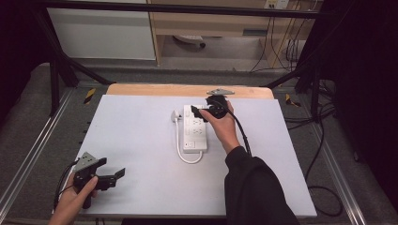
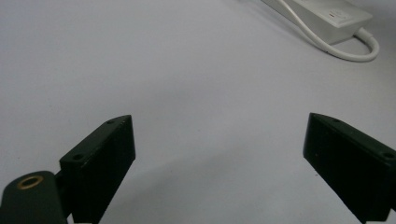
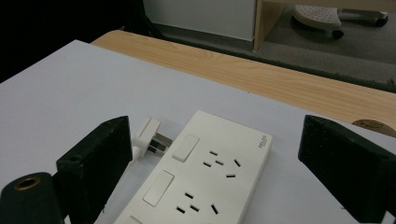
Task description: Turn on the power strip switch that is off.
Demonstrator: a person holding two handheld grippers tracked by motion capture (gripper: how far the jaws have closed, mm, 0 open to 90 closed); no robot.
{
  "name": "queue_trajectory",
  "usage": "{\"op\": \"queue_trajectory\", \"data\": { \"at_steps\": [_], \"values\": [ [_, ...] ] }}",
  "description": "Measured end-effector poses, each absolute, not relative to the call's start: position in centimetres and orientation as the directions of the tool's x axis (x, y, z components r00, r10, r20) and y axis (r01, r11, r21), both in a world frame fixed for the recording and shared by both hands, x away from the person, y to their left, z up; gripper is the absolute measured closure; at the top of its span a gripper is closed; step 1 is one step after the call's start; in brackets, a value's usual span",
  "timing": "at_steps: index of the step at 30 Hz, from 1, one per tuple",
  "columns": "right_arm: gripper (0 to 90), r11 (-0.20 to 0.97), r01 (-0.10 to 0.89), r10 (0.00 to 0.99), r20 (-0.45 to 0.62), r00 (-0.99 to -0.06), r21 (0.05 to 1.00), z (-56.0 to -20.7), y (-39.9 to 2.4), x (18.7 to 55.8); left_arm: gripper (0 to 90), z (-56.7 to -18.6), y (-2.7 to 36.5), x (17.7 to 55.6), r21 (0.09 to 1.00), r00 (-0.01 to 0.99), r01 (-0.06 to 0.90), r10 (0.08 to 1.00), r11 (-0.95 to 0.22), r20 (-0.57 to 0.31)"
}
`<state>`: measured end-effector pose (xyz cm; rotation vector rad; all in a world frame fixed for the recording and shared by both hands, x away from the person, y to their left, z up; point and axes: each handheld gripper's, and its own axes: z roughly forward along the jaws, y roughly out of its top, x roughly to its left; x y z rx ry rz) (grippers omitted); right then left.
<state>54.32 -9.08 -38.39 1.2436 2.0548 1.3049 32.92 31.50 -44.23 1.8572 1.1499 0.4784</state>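
A white power strip (image 1: 195,133) lies in the middle of the white table top (image 1: 136,140), its white cable (image 1: 180,150) looping from the near end up to a white plug (image 1: 176,115) lying beside its far left corner. My right gripper (image 1: 196,111) hovers open over the strip's far end. In the right gripper view the strip (image 3: 205,172) and the plug (image 3: 150,137) lie between the wide-apart jaws, untouched. My left gripper (image 1: 115,176) rests open near the table's front left. Its own view shows the strip's near end (image 2: 327,16) far off.
A wooden board edge (image 1: 187,90) runs along the table's back. Behind it are a white cabinet (image 1: 103,33), a wooden shelf unit (image 1: 220,23) and hanging cables (image 1: 281,47). Black frame rails (image 1: 56,70) flank the table.
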Motion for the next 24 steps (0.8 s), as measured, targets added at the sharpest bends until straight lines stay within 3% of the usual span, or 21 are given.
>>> {"op": "queue_trajectory", "data": {
  "at_steps": [9, 24],
  "values": [
    [10.8, 0.171, 0.471, 0.849, 0.113, -0.517, 0.865, -38.7, -8.3, 54.9, 9.1, -44.2, 31.5, 32.9, 0.832, 0.497, 0.523, 0.859, -0.186, -0.121],
    [26.5, 0.144, 0.46, 0.856, 0.122, -0.502, 0.876, -38.8, -7.7, 55.6, 9.1, -44.3, 31.5, 32.9, 0.829, 0.498, 0.527, 0.859, -0.189, -0.121]
  ]
}}
